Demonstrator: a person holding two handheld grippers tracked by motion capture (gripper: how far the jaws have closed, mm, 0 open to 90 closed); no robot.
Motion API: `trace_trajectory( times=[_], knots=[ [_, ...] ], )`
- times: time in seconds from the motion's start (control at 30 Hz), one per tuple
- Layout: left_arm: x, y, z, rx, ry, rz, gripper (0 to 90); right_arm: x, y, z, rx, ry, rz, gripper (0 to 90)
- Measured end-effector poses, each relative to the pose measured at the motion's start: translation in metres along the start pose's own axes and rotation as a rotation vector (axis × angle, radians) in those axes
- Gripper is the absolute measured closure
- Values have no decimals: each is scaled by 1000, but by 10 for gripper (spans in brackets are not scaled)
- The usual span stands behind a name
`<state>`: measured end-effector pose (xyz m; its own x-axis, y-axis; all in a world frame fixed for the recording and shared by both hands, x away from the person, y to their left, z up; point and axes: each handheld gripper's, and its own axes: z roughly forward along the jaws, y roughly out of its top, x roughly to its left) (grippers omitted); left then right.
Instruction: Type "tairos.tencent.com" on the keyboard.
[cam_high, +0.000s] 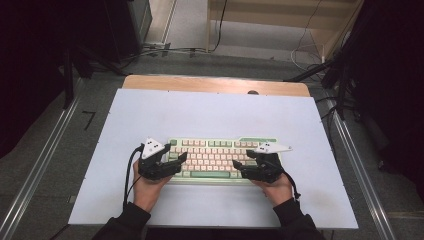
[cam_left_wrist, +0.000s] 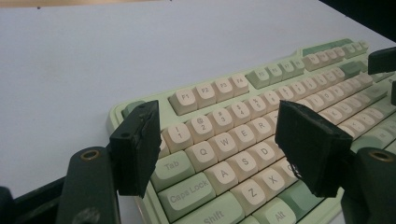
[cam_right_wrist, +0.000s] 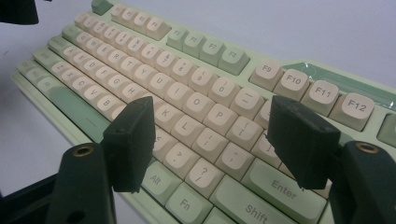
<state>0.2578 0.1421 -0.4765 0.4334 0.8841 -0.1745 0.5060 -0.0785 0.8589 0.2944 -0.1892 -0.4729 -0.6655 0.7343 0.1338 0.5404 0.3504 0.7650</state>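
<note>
A person poises 2 tongs, left tongs (cam_high: 183, 157) and right tongs (cam_high: 235, 164) both spread apart and empty, over a green-and-cream keyboard (cam_high: 215, 156) lying mid-bench (cam_high: 150, 107), a stiff, light slab probably best gripped by its end edges.

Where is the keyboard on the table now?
In the high view the keyboard lies on the white sheet, near the person's edge, between the left gripper and right gripper.
</note>
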Motion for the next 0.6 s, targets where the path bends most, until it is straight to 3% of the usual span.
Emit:
trace_trajectory(
  times=[0.13,0.27,0.43,0.53,0.6],
  knots=[
    [-1,0,0,-4,-4,4,344,0,0,0,0,0,2,302],
    [-2,1,1,-10,-33,5,434,0,0,-1,1,1,4,304],
    [-2,6,7,-6,-109,-12,704,0,0,0,8,2,7,310],
    [-5,10,11,7,-134,3,876,0,0,0,5,1,8,317],
    [-8,12,15,22,-141,16,900,-1,0,0,4,-1,12,320]
  ],
)
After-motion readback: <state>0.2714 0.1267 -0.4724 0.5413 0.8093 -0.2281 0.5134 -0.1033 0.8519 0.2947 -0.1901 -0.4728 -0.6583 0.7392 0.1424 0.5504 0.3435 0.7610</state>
